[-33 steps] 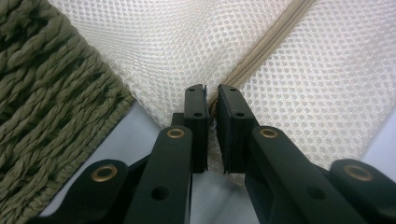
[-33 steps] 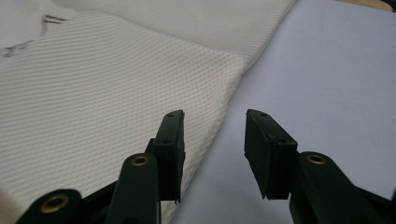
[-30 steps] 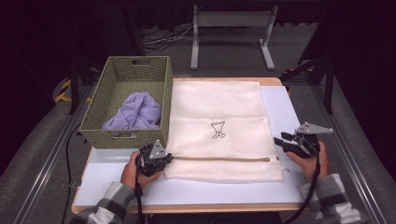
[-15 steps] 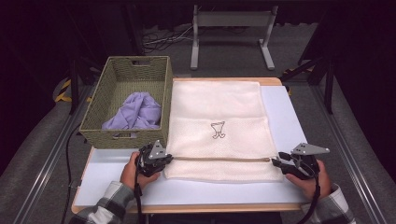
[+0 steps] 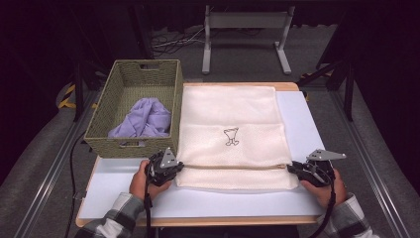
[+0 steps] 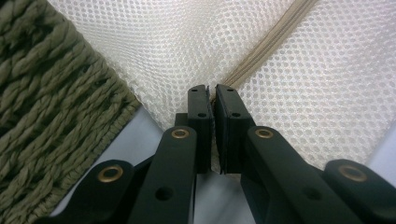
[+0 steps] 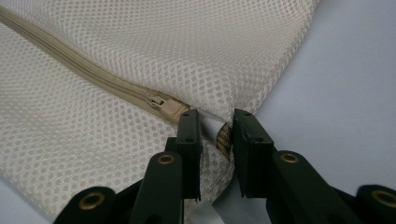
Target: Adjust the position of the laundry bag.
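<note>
Nearest to us, two plaid-sleeved forearms come in over the pale blue-white table top [image 5: 124, 198], each hand wrapped around a black two-jaw gripper. The left gripper [image 5: 174, 166] sits at the left end of the tan zipper [image 5: 233, 166], and in the left gripper view its jaws are clenched hard on the cream white mesh laundry bag [image 5: 230, 134] right where the zipper tape ends, only a sliver of cloth between them. Over on the other side, the right gripper [image 5: 292, 168] is at the bag's right edge; in the right gripper view its jaws stand a little apart with the bag's corner fabric and the zipper's end bunched between them, and we cannot tell whether they truly pinch it. The tan zipper slider [image 7: 161, 103] lies just beside the left jaw there. The bag lies flat across the middle of the table, a small black line drawing [image 5: 231, 136] at its centre. Farther back on the left, touching the bag's edge, we have the olive green woven basket [image 5: 99, 129] with a crumpled lilac cloth [image 5: 143, 119] inside.
</note>
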`<state>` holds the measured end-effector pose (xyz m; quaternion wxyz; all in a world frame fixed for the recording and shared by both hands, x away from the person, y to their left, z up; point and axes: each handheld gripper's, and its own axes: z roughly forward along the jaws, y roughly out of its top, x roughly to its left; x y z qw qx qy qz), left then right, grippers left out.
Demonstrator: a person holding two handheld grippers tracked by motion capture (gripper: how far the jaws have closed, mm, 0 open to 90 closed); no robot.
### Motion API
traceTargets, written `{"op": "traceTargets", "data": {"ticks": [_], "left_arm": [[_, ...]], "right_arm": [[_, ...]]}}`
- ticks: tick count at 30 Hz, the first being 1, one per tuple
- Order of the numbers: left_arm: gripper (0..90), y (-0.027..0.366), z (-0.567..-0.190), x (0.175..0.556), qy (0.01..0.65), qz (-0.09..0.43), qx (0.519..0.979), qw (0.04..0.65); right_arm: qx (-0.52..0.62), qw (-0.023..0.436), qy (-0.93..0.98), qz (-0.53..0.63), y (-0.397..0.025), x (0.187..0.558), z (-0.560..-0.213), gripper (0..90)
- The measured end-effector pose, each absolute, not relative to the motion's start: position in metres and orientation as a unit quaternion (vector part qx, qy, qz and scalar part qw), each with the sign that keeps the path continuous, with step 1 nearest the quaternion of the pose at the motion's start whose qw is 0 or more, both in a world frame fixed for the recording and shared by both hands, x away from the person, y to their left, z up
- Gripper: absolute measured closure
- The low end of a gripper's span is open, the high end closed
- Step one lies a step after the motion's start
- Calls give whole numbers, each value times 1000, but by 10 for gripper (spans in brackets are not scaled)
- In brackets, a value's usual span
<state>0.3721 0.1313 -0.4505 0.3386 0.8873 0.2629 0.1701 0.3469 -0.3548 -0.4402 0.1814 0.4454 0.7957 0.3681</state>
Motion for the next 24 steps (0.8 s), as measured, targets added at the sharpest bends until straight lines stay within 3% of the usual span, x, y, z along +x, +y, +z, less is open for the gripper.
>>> {"op": "traceTargets", "data": {"ticks": [17, 24], "left_arm": [[846, 129, -452, 378, 263, 189, 882, 344], [727, 133, -442, 363, 233, 218, 862, 393]], "right_arm": [[440, 196, 792, 374, -352, 359, -437, 797], [426, 196, 796, 384, -352, 356, -431, 834]]}}
